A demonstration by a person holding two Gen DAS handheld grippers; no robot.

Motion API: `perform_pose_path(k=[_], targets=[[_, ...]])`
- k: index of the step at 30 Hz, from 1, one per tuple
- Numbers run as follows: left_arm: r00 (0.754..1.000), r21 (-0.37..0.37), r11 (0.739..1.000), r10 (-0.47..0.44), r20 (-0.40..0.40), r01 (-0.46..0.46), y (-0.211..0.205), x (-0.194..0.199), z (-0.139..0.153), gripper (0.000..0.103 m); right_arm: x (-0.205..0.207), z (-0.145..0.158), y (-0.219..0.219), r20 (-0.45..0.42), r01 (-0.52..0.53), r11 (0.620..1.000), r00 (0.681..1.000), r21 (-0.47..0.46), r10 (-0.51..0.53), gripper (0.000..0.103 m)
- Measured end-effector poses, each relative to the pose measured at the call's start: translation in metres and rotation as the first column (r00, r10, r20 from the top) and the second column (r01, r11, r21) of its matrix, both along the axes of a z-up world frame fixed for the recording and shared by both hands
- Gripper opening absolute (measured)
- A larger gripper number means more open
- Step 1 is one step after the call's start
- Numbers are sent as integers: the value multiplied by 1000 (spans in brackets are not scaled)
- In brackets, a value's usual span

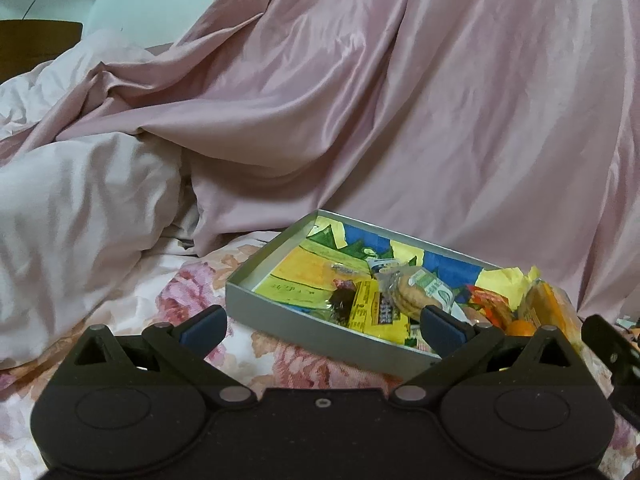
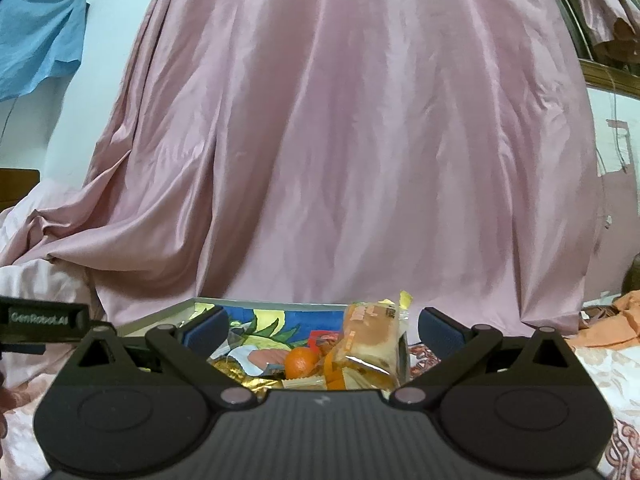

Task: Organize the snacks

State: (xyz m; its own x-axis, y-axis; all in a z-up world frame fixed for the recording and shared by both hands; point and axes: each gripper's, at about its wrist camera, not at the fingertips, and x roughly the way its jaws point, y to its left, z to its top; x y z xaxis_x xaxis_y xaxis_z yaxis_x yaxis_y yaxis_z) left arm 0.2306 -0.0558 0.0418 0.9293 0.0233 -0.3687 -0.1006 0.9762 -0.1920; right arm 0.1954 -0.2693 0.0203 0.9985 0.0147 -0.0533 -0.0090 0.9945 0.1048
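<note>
A shallow grey box with a bright printed lining lies on a flowered bedsheet and holds several wrapped snacks. Among them are a yellow packet, a clear pack of round biscuits and a small orange. My left gripper stands open just in front of the box's near wall, with nothing between its fingers. In the right wrist view the box sits close ahead. My right gripper is open above the orange and a wrapped orange cake pack, holding nothing.
A pink satin curtain hangs right behind the box. A pale bunched duvet lies to the left. The other gripper's black body shows at the left edge of the right wrist view. Orange cloth lies at the right.
</note>
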Motion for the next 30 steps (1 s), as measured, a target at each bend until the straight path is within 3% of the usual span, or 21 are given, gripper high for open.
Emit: perform_pose_path(k=[30], targets=[[997, 80, 995, -67, 40, 64, 12, -91, -1, 102, -86, 3, 12, -44, 9, 999, 999, 32, -7, 103]])
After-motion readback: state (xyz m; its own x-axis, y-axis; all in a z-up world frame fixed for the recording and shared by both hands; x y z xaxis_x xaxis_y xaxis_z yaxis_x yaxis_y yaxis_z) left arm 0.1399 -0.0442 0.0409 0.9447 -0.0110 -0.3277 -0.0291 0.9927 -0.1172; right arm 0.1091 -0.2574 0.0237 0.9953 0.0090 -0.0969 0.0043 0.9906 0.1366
